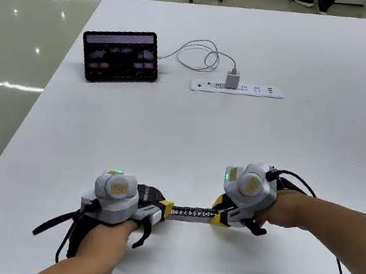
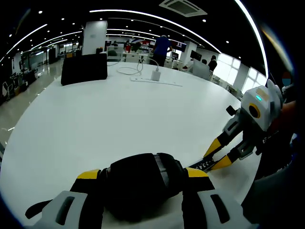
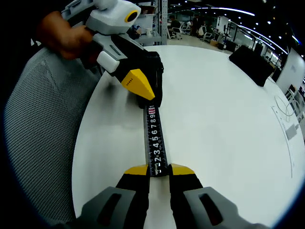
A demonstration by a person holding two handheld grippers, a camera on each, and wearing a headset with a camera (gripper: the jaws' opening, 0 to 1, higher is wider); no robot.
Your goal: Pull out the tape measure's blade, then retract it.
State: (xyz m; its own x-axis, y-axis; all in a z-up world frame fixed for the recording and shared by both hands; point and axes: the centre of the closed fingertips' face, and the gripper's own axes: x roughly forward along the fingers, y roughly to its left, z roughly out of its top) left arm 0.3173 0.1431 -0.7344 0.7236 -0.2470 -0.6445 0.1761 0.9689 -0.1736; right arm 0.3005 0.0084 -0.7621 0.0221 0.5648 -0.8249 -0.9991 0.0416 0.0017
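Observation:
The black tape measure case (image 2: 143,186) sits between the yellow-tipped jaws of my left gripper (image 2: 143,173), which is shut on it. In the head view that left gripper (image 1: 161,209) is near the table's front edge with the case (image 1: 150,195) in it. A short length of the blade (image 3: 153,136), showing numbers 1 to 9, runs from the case (image 3: 151,71) to my right gripper (image 3: 159,171). The right gripper is shut on the blade's tip. In the head view the blade (image 1: 190,212) spans the small gap to the right gripper (image 1: 216,217).
A dark tablet (image 1: 120,56) stands at the back left of the white table (image 1: 269,141). A white power strip (image 1: 237,88) with a charger and a looped cable (image 1: 196,55) lies behind the grippers. The table's left edge drops to a glossy floor.

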